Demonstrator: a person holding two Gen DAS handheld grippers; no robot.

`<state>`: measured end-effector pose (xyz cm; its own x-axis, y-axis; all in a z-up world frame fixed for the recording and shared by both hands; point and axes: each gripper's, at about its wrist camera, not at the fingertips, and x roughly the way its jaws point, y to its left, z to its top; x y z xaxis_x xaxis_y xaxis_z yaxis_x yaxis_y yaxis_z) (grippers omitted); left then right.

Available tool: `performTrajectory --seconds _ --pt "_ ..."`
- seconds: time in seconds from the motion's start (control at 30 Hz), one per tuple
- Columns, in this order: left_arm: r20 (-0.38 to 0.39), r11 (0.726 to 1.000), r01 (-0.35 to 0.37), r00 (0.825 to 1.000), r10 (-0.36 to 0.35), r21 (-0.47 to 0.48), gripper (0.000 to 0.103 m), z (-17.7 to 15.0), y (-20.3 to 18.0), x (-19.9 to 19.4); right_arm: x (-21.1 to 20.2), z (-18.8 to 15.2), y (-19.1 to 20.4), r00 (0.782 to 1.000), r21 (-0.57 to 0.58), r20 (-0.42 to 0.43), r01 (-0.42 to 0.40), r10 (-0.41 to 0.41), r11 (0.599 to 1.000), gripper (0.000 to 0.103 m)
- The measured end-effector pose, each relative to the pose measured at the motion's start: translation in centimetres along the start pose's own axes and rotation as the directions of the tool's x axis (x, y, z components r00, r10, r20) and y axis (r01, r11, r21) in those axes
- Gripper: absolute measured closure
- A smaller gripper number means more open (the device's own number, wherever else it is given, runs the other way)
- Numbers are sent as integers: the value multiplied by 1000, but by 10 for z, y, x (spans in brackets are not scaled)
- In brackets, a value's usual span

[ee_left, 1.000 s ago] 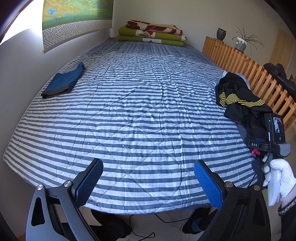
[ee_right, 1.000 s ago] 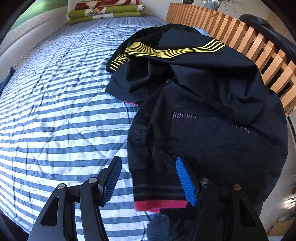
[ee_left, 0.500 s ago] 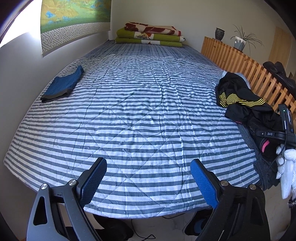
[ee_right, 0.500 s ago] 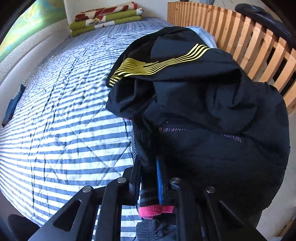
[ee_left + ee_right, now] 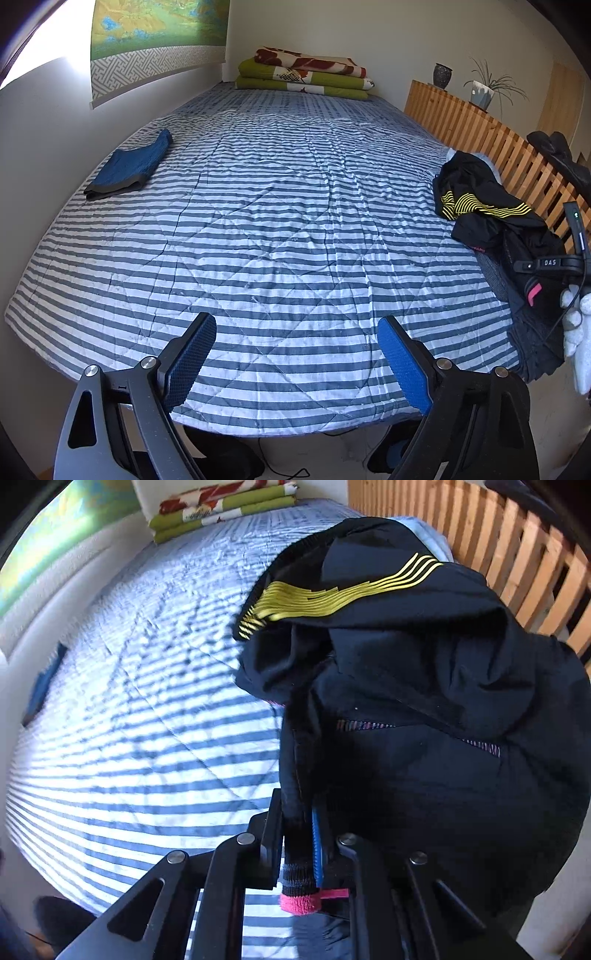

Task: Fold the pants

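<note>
The black pants (image 5: 424,709) are lying bunched in a heap at the right edge of the striped bed (image 5: 280,236), by the wooden slats (image 5: 491,147). I'm gripping their pink-trimmed cuff (image 5: 299,901) with my right gripper (image 5: 301,834), whose jaws have just been closing onto it. My left gripper (image 5: 295,354) is hanging spread wide, empty, over bare quilt. I'm judging this the pickup step; next I'm needing to drag the pants to the open middle and spread them flat.

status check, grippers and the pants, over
Right gripper just closed, shut on black pants at the pink-edged cuff. Left gripper open, empty, over striped quilt. Pants bunched in clothes pile; nothing blocking.
</note>
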<state>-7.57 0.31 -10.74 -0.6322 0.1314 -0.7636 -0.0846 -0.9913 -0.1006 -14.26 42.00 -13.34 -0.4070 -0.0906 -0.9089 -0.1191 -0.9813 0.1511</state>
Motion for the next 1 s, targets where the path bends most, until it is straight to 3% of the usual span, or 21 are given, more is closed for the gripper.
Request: performTrajectory --seconds 0.27,0.43,0.53,0.73,0.8,0.83,0.9,1.0 --pt "22 1000 4 1000 -3 -26 13 -1 20 -7 -55 17 46 988 -26 60 -140 141 990 91" --pt "35 998 -11 999 12 -56 13 -4 41 -13 -57 33 99 972 -83 90 -210 217 974 92" --pt "39 997 -26 999 29 -77 13 -5 56 -16 -60 32 146 950 -143 90 -286 300 947 92" --pt "41 986 -91 994 97 -142 13 -7 95 -23 -37 26 266 891 -244 -14 -443 454 863 92" --pt "38 980 -116 992 124 -158 13 -9 108 -27 -26 24 305 864 -298 -79 -496 496 816 92" --pt "37 979 -124 991 131 -163 13 -10 114 -28 -20 20 320 860 -322 -104 -504 499 801 91" --pt "38 977 -139 988 147 -163 13 -11 122 -31 -8 15 339 876 -346 -141 -481 462 806 88" --pt "34 977 -144 988 151 -157 13 -10 130 -30 -1 5 337 883 -365 -192 -469 427 805 88"
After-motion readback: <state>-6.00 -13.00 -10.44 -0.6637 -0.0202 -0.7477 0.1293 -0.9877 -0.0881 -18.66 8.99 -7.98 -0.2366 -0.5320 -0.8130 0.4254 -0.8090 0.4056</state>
